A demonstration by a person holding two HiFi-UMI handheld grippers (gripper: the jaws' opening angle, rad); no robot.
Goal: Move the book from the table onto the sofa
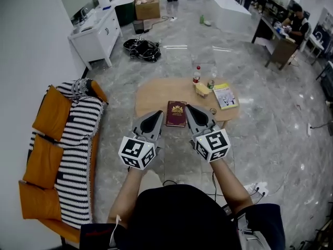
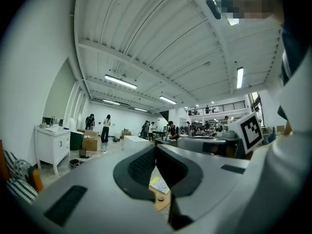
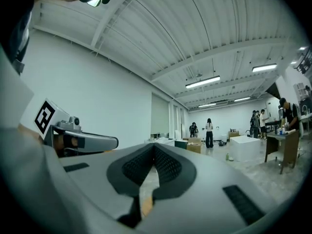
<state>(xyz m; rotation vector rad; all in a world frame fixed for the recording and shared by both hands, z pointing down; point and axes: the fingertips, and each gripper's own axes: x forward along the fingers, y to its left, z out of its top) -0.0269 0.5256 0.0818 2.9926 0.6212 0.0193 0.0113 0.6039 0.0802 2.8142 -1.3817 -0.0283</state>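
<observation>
A dark red book [image 1: 176, 113] with a gold crest lies flat on the round wooden table [image 1: 151, 99], near its front edge. My left gripper [image 1: 161, 112] hovers just left of the book, jaws shut and empty. To the book's right my right gripper [image 1: 186, 106] is also shut, holding nothing. In the left gripper view the shut left gripper [image 2: 155, 146] points level across the room, with the table [image 2: 161, 204] below it. The right gripper [image 3: 154, 146] in its own view is shut too. The orange sofa [image 1: 52, 155] with a striped throw stands at the left.
On the table's far right sit a yellow book [image 1: 225, 95], two bottles [image 1: 196, 74], a yellow item [image 1: 202, 89] and a small round object [image 1: 213, 111]. A white cabinet [image 1: 96, 35], cardboard boxes [image 1: 147, 4] and cables [image 1: 141, 48] lie beyond. People stand at desks far off.
</observation>
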